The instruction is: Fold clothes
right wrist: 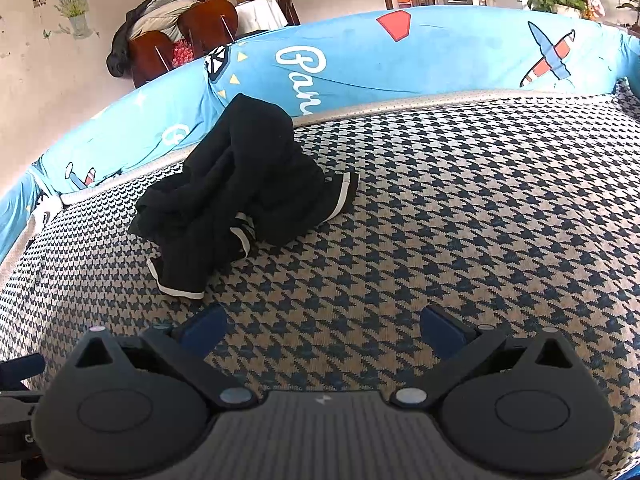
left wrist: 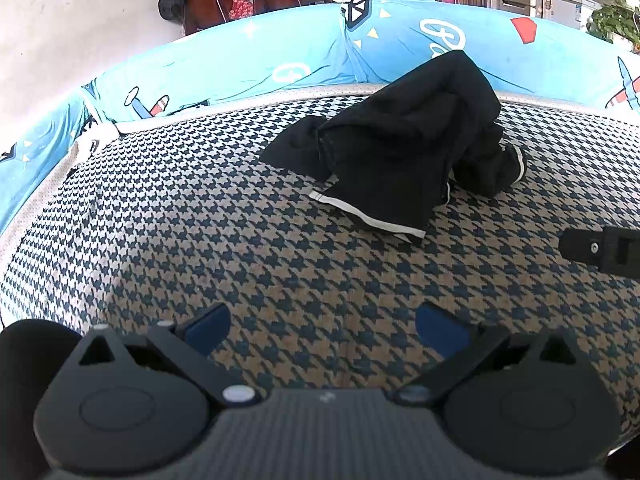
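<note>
Houndstooth woven sofa cushion [left wrist: 200, 220] carries a crumpled black garment [left wrist: 408, 140] with white-striped hems, ahead of both spread, empty tools: left tool [left wrist: 323, 330], right tool [right wrist: 322, 330].

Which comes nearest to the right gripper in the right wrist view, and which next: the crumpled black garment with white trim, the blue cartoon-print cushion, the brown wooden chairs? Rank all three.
1. Crumpled black garment with white trim: on the houndstooth cover, ahead and left of the right gripper, whose jaws are open.
2. Blue cartoon-print cushion: along the back edge.
3. Brown wooden chairs: behind it, upper left.
</note>
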Tool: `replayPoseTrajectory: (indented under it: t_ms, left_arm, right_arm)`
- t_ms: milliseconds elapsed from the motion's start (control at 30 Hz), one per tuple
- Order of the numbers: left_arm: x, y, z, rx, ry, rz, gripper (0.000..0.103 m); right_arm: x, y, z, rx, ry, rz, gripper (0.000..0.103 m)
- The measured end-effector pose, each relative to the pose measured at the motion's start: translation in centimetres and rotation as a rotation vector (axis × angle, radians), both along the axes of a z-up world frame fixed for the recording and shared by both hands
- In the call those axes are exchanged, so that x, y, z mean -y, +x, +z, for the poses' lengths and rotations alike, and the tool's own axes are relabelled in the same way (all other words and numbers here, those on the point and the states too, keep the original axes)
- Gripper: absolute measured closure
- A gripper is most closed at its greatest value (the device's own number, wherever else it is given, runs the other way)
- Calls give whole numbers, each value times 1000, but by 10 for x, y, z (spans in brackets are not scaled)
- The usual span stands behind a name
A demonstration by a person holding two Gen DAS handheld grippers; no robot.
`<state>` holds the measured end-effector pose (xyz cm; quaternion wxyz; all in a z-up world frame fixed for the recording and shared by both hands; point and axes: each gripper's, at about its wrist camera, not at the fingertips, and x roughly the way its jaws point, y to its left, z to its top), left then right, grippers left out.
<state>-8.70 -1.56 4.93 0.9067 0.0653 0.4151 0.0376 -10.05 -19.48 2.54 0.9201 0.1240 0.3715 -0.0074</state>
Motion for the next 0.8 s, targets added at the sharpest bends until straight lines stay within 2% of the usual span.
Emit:
replayPoseTrajectory:
  t_ms: [800]
  left_arm:
    - [-2,-1,-1,1,0,0,0]
  right_arm:
    - [-1,-5,1,49,7,-28,0]
